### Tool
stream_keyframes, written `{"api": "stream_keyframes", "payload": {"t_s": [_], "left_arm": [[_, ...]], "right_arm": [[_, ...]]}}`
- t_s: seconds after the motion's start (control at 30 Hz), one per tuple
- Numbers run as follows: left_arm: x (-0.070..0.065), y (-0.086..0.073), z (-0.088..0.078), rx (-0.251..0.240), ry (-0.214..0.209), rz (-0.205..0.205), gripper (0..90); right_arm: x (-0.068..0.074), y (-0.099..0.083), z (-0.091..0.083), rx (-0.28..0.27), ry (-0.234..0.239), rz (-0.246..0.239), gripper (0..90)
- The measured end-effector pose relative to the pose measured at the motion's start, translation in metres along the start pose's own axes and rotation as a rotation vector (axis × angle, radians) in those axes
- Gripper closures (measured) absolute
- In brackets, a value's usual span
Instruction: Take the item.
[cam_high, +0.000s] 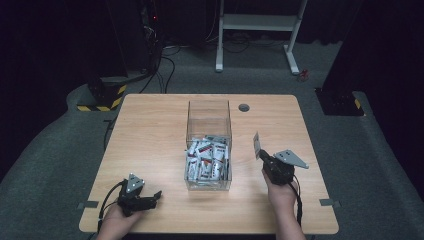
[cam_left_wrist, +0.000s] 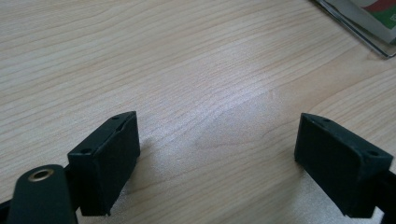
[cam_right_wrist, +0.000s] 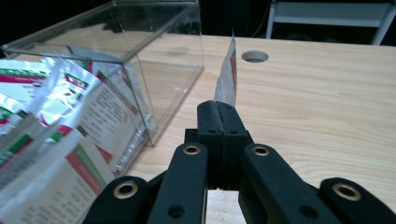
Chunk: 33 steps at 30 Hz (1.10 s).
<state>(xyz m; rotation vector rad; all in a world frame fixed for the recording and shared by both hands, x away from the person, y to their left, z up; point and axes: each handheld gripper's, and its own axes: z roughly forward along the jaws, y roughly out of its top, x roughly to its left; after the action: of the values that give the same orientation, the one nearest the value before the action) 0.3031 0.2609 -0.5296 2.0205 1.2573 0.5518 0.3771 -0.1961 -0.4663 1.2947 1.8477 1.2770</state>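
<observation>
A clear plastic box (cam_high: 209, 112) stands in the middle of the wooden table (cam_high: 150, 130), its near half full of white, red and green sachets (cam_high: 207, 160). Just right of the box, my right gripper (cam_high: 261, 152) is shut on one sachet (cam_high: 257, 145), which stands on edge above the jaws. In the right gripper view that sachet (cam_right_wrist: 227, 79) rises from my shut right gripper (cam_right_wrist: 223, 114), with the box (cam_right_wrist: 140, 56) at the left. My left gripper (cam_high: 152, 198) rests open near the front left edge; in the left gripper view its pads (cam_left_wrist: 112, 158) stand wide apart over bare wood.
A round cable hole (cam_high: 244, 107) lies near the table's far edge, right of the box. Behind the table are a white desk frame (cam_high: 257, 30) and cables on grey carpet. A box corner (cam_left_wrist: 359, 23) shows at the upper right of the left gripper view.
</observation>
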Motion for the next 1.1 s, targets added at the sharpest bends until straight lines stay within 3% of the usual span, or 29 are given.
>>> {"api": "stream_keyframes", "payload": {"t_s": [1.1], "left_arm": [[0.0, 0.0, 0.0, 0.0, -0.003, 0.001, 14.5]], "right_arm": [[-0.017, -0.023, 0.028, 0.101, -0.05, 0.027, 89.8]]}}
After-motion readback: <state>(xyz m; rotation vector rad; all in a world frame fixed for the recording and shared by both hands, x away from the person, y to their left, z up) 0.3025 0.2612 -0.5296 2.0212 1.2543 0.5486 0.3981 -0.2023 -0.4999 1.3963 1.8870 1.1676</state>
